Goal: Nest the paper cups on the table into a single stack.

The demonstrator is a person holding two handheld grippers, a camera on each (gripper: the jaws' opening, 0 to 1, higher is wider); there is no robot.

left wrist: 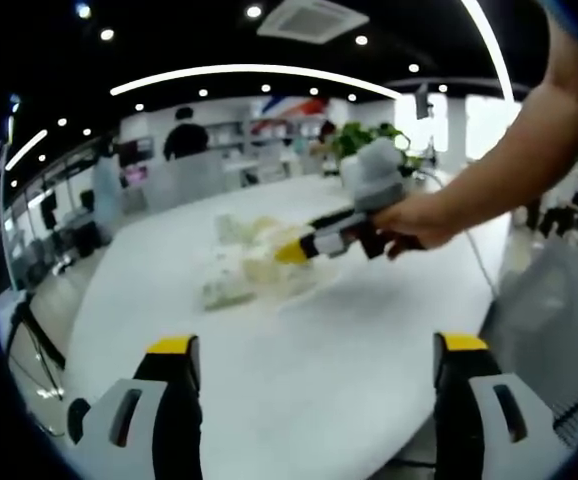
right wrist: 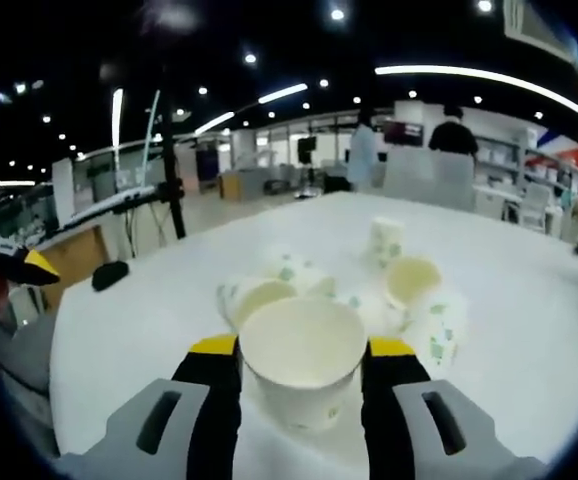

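Right gripper [right wrist: 302, 358]: jaws clamped on an upright paper cup [right wrist: 302, 362], mouth open toward the camera, likely ready to drop into another. Beyond, thin pale cups [right wrist: 409, 300], green-printed, tumbled on the white table [right wrist: 119, 330]. Left gripper [left wrist: 314, 352]: jaws wide, nothing between, hovering back.

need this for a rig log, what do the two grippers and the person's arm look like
Both grippers have pale grey bodies, black jaws and yellow tips. The left gripper shows slotted grey housings. The right gripper looks the same in its own view; in the left gripper view it carries a rounded grey top and trails a thin cable. The person's forearm is bare.
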